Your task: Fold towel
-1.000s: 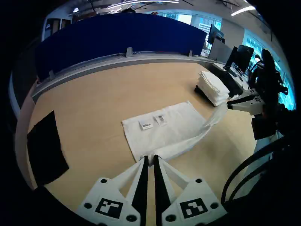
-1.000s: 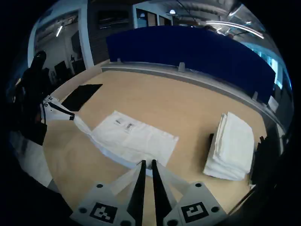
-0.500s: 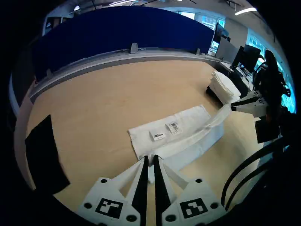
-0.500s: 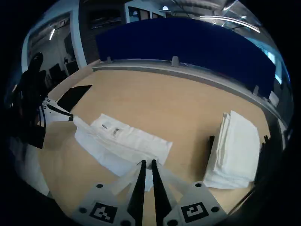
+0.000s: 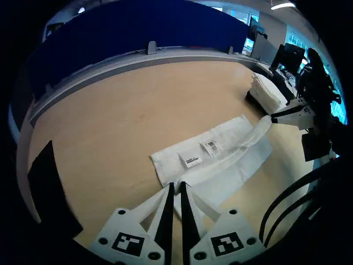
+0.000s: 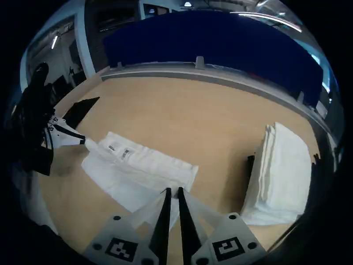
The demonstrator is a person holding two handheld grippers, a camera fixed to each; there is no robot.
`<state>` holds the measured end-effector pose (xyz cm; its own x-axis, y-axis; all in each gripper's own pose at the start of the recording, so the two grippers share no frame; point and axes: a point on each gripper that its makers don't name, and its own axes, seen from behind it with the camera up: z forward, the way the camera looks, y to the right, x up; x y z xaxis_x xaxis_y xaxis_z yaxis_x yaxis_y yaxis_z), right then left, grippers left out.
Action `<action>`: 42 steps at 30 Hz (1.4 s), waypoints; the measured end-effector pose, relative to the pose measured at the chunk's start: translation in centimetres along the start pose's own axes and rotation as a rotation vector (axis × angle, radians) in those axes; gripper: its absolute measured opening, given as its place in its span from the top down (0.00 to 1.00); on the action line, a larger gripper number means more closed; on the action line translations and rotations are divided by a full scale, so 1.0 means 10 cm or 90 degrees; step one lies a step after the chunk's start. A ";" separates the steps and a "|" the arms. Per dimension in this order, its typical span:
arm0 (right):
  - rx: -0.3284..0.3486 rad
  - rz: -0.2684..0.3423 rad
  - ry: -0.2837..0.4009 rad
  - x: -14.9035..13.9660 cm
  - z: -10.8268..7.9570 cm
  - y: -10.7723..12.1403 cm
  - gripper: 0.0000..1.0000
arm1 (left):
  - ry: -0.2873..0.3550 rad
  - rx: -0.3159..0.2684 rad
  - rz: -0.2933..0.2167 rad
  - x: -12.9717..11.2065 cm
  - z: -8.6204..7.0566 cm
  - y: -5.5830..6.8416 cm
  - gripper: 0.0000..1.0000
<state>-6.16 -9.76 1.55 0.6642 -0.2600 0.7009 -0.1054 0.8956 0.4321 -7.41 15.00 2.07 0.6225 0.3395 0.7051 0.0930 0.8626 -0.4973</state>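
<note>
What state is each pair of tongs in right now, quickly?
Left tongs: closed, holding one end of the towel.
Right tongs: closed, holding its other end.

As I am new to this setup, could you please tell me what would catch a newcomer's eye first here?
First the white towel, lying partly folded in the middle of the wooden table, with the left gripper and the right gripper each pinching one end of its lifted near edge. Next the stack of folded towels at the table's right end, and the blue partition along its far edge.
</note>
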 end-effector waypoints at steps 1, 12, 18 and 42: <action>-0.001 0.002 -0.002 -0.01 0.02 0.01 0.88 | -0.003 -0.003 0.000 -0.01 0.02 0.00 0.90; -0.014 0.022 -0.025 -0.06 0.26 0.08 0.88 | -0.021 -0.002 -0.019 0.02 0.29 -0.15 0.89; -0.029 0.026 -0.027 -0.06 0.35 0.12 0.85 | -0.021 0.016 -0.013 0.05 0.36 -0.20 0.86; -0.074 0.024 -0.002 -0.04 0.32 0.27 0.04 | 0.006 0.070 -0.023 0.09 0.25 -0.43 0.13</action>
<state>-9.10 -8.42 4.22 0.6589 -0.2259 0.7175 -0.0443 0.9405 0.3368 -9.17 12.50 6.14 0.6276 0.3041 0.7167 0.0299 0.9105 -0.4125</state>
